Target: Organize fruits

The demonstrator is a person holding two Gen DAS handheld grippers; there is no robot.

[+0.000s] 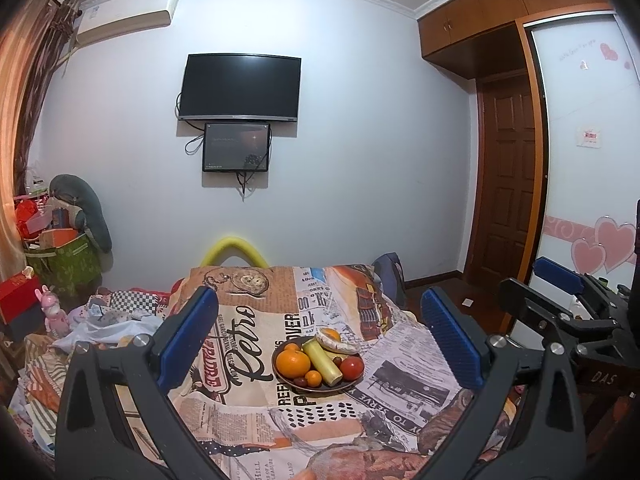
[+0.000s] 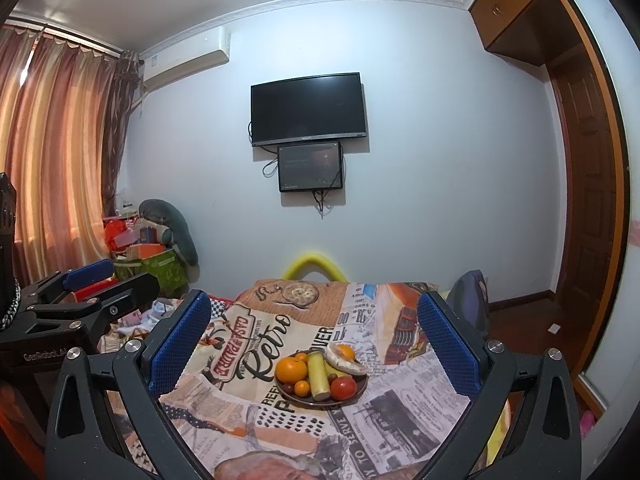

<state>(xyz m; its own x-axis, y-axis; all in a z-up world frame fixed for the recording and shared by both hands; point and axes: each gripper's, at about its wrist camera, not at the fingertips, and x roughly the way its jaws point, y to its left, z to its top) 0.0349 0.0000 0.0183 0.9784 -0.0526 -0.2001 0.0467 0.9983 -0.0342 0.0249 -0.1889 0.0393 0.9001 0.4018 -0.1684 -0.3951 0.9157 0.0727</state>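
Note:
A dark round plate [image 1: 290, 383] [image 2: 352, 398] sits on a table covered with a newspaper-print cloth [image 1: 256, 412] [image 2: 240, 412]. It holds a large orange [image 1: 293, 363] [image 2: 291, 370], a small orange [image 1: 313, 378] [image 2: 302, 388], a red tomato [image 1: 351, 367] [image 2: 343, 388], a pale green cylinder-shaped fruit [image 1: 322, 362] [image 2: 318, 374], bananas, dark grapes and a wrapped flat item [image 1: 336, 345] [image 2: 345, 362]. My left gripper [image 1: 320, 332] is open and empty, held back from the plate. My right gripper [image 2: 314, 334] is open and empty too; it also shows at the right of the left wrist view [image 1: 556, 292].
A wall with a TV [image 1: 240, 88] stands behind the table. A yellow curved tube [image 1: 234, 250] rises at the table's far edge. Boxes, bags and a pink toy [image 1: 52, 312] are piled at the left. A wooden door [image 1: 506, 184] and wardrobe stand at the right.

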